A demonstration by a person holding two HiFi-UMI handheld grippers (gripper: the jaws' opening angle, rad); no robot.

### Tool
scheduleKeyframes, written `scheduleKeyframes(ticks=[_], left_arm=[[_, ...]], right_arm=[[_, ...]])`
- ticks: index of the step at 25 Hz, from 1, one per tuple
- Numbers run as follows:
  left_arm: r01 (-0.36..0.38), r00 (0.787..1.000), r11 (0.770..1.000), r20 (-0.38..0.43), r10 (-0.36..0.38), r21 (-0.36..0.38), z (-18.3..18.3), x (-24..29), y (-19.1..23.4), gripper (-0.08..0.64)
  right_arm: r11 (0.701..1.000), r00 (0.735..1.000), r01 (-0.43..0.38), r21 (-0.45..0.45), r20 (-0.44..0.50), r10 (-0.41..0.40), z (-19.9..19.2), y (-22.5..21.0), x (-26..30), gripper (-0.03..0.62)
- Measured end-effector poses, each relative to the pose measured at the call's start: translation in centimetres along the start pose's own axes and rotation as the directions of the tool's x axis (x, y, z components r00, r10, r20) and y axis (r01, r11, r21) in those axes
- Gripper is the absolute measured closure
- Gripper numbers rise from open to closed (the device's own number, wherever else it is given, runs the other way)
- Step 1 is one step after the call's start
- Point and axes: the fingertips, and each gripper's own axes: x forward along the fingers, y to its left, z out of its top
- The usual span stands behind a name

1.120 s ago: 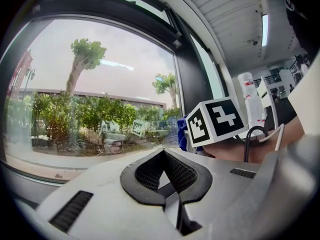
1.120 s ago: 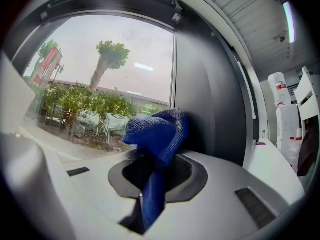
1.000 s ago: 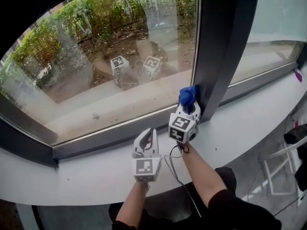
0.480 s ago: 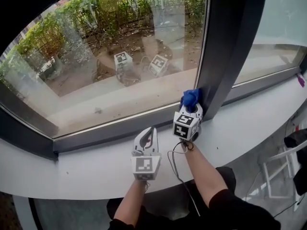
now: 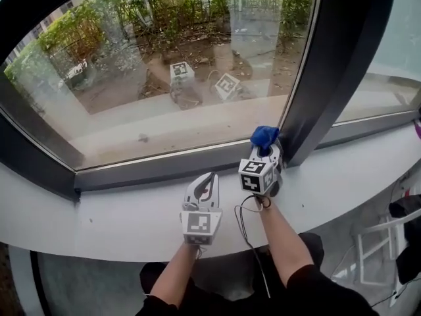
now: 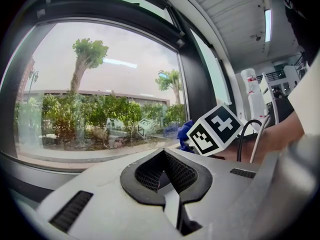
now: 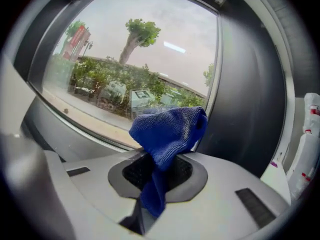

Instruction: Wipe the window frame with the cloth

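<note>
Right, start with the head view. Your right gripper (image 5: 266,151) clamps the blue cloth (image 5: 264,137), which bunches up just beside the foot of the dark upright of the window frame (image 5: 329,78), where the upright meets the lower rail (image 5: 164,170). Whether the cloth actually touches the upright, you cannot tell. Your left gripper (image 5: 208,178) lies over the white sill (image 5: 105,226), near the right one, pointing at the glass. The big pane (image 5: 131,110) reflects both marker cubes, and shrubs and bare earth show outside. A white chair (image 5: 375,239) stands on the floor at your lower right.

From the left gripper view, the jaws are pressed together with nothing between them. Past them you see the right gripper's marker cube (image 6: 215,129), a corner of the cloth and a ceiling light strip (image 6: 268,24).

From the right gripper view, the cloth sits pinched between the jaws, and its loose end flops over in front of the glass edge. A red sign (image 7: 76,36) outside is too small to read. No other writing is legible.
</note>
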Motion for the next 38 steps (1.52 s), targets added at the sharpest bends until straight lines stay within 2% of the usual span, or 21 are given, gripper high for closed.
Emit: scheduleKeyframes(ticks=[4,8,12,16,22,27,30,35,38], left_arm=[[-0.021,1.0,1.0,-0.002,0.021,-0.01,0.1,-0.6,0.7,0.554],[-0.034,0.999,0.999,-0.006,0.034,-0.009,-0.6,-1.7,1.7,0.554],[-0.053,0.998,0.999,-0.017,0.052,-0.014,-1.5,-2.9,2.7,0.554],[-0.07,0.997,0.997,-0.022,0.07,-0.02,-2.4,-3.8,3.6,0.554],[-0.104,0.994,0.994,-0.03,0.103,-0.037,-3.3,-4.6,5.1,0.554],[-0.113,0.994,0.992,-0.021,0.112,-0.063,-4.0,-5.2,5.6,0.554],[-0.126,0.992,0.99,-0.022,0.125,-0.065,-4.2,-5.5,5.9,0.554],[-0.123,0.992,0.992,-0.002,0.123,-0.026,-3.4,-5.9,6.1,0.554],[-0.116,0.993,0.993,0.007,0.116,-0.029,-3.4,-6.1,6.3,0.554]], right_arm=[[0.989,0.997,-0.078,-0.129,0.007,0.079,0.5,2.7,-0.4,0.551],[0.961,0.987,-0.155,-0.229,0.011,0.162,1.2,5.6,-1.2,0.551],[0.915,0.96,-0.267,-0.304,0.002,0.281,1.8,8.6,-2.0,0.551],[0.852,0.927,-0.348,-0.393,-0.004,0.376,2.3,11.1,-2.6,0.551],[0.764,0.868,-0.446,-0.466,-0.018,0.496,3.3,15.0,-3.3,0.551],[0.749,0.843,-0.493,-0.443,-0.029,0.537,3.4,16.3,-3.5,0.551],[0.715,0.808,-0.55,-0.431,-0.058,0.586,3.3,16.7,-3.3,0.551],[0.605,0.707,-0.667,-0.436,-0.114,0.697,3.5,17.6,-2.7,0.551],[0.569,0.668,-0.703,-0.427,-0.12,0.734,3.5,17.9,-2.8,0.551]])
